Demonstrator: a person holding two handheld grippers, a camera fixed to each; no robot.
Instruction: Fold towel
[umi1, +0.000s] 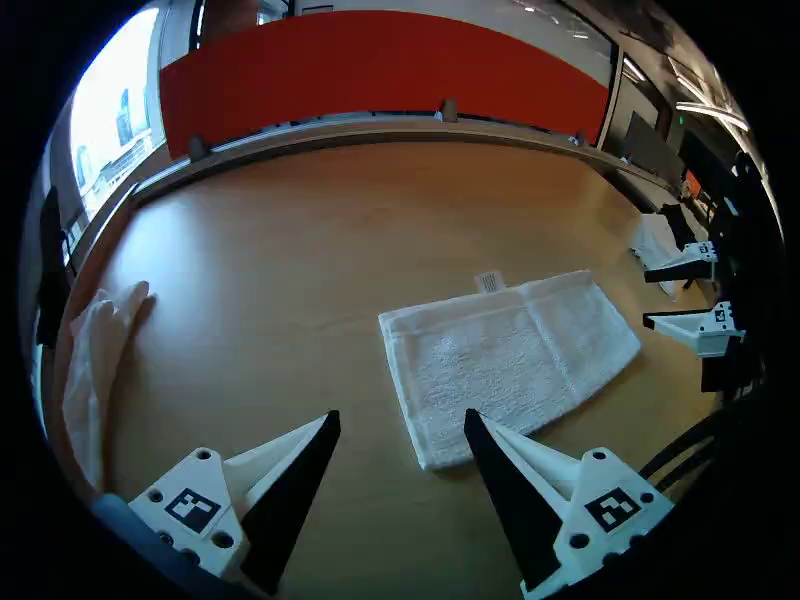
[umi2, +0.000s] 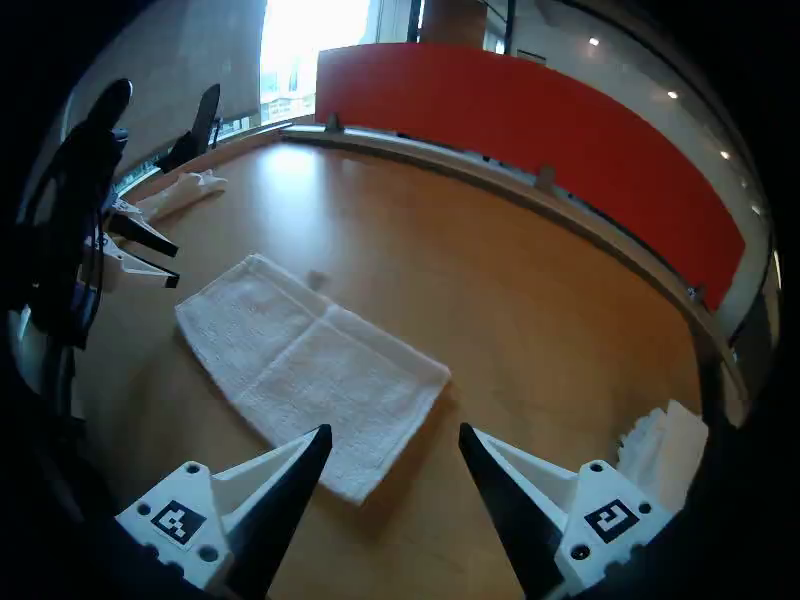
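One folded white terry towel (umi1: 510, 350) and two other white cloths (umi1: 90, 370) (umi1: 655, 240) lay on the wooden table (umi1: 300, 230); left gripper (umi1: 401, 414) and right gripper (umi2: 394, 428) both spread wide, empty.

Left gripper (umi1: 400, 415) & right gripper (umi2: 394, 430): wht bodies w/ screw holes, blk pointed fingers (umi1: 290, 490), sq blk/wht marker tags (umi1: 192, 508).

The left gripper view sits close above and behind the left gripper (umi1: 400, 414), looking down across the light wooden surface (umi1: 300, 250) toward the long red partition panel (umi1: 380, 80). The right gripper view sits likewise behind the right gripper (umi2: 393, 428). Both share the folded white terry towel (umi1: 510, 355), ahead-right of the left gripper and ahead-left of the right.
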